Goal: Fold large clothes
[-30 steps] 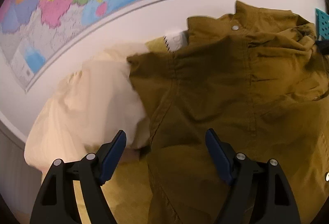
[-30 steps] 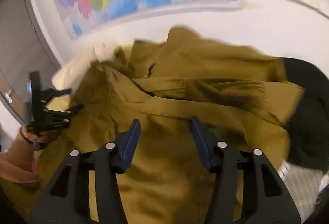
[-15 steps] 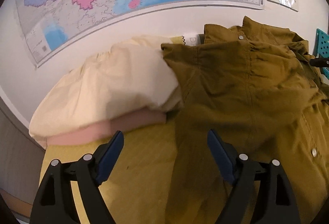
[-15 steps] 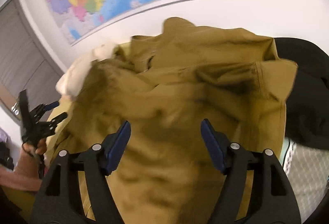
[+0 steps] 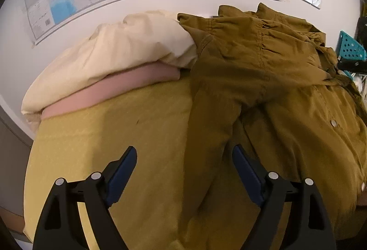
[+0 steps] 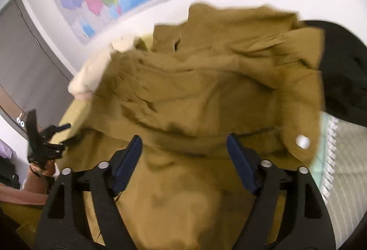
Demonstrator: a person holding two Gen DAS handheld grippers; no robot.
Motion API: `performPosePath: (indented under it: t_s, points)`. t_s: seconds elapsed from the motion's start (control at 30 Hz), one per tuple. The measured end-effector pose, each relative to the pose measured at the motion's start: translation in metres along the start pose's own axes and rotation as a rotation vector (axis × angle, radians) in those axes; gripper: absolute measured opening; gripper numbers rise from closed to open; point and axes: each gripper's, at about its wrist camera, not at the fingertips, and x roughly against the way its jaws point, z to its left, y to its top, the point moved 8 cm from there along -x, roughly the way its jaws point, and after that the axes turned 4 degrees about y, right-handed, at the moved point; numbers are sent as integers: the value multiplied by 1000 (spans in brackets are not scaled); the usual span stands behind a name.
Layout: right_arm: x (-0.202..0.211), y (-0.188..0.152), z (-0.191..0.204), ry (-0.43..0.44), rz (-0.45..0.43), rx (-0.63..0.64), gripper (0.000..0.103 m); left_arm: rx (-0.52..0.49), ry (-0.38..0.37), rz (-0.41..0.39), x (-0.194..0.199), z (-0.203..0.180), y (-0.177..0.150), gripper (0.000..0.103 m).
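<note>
In the left wrist view the left hand-held gripper (image 5: 184, 168) is opening over the jacket (image 5: 263, 80) sleeve on the bed (image 5: 110, 135), while in the right wrist view the right hand-held gripper (image 6: 184, 158) is opening, empty, above the jacket's (image 6: 206, 89) crumpled body, which should be flattened before folding.
</note>
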Motion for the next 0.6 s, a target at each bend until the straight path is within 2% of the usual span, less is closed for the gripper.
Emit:
performPosePath:
  t_s: [0.03,0.23,0.33,0.43,0.6]
  points:
    - [11,-4,0,10,-12,-13,81,1,-10,3,2,1,-4,85]
    - [67,-57,-24,-11,-53,-135,89,50,-225,84,12,-10,-41,88]
    - [86,-92,-44,-15,-69,-231,90,45,-262,84,18,-20,-54,92]
    - [94,-119,-58,-14,-68,-306,91,55,-328,90,27,-28,-60,92]
    - [91,-150,-55,66,-23,-330,91,85,-426,103,41,-38,-70,94]
